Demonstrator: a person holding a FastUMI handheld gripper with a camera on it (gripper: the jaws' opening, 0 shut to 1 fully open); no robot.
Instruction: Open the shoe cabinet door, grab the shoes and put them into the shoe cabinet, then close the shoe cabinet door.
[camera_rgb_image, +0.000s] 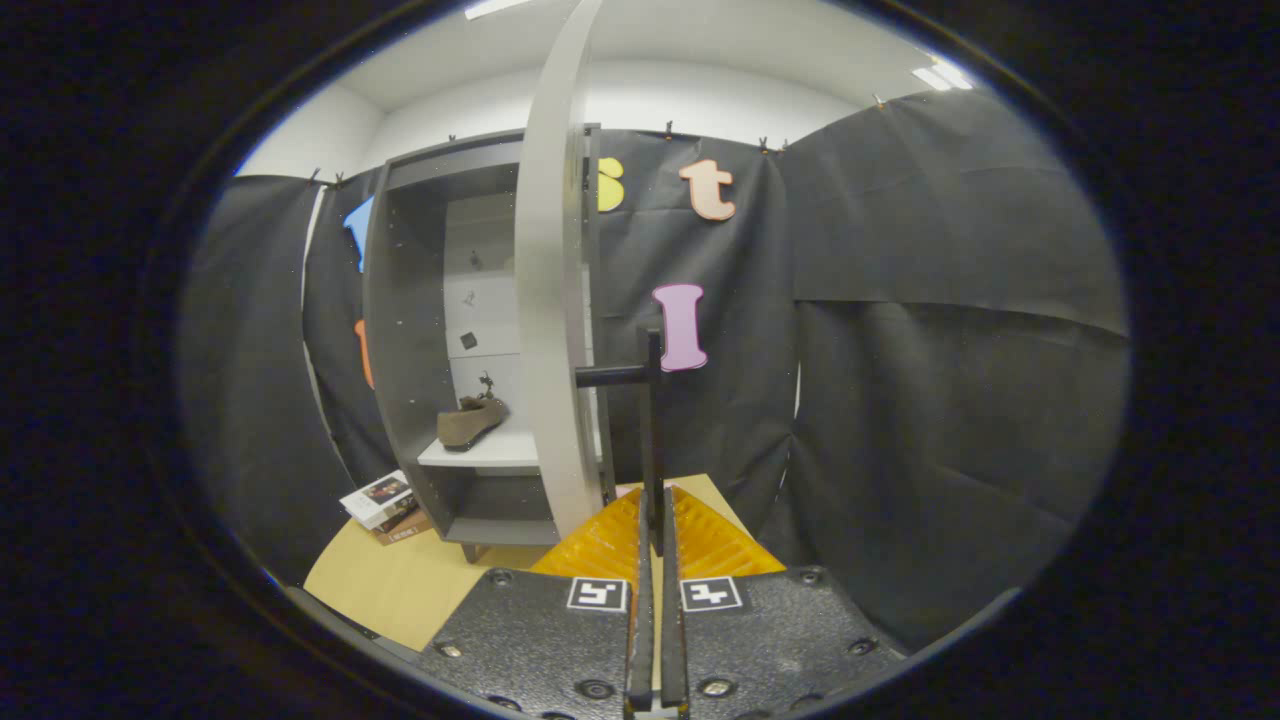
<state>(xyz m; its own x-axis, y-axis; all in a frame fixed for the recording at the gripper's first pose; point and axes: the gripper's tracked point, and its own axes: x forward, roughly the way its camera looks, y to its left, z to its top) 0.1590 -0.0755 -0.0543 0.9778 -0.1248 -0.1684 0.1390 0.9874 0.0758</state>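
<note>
Black bar handle (652, 440) sits clenched in our hand-held gripper (653, 520); the door (550, 300) stands open ahead, shoe (470, 420) shelved beyond-left. We judge a slipping grip could swing it crooked.

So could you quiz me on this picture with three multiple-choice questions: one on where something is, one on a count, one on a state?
1. Where is the brown shoe?
A. on the floor
B. on a white shelf inside the cabinet
C. between the fingers

2. How many shoes lie on that shelf?
A. one
B. two
C. three

3. How does the cabinet door stand?
A. fully shut
B. swung open
C. lying on the floor

Answers:
1 B, the shoe rests on the shelf in the cabinet.
2 A, a single shoe shows there.
3 B, the door stands edge-on with the inside of the cabinet open to view; the gripper is closed on the door's black handle.
</note>
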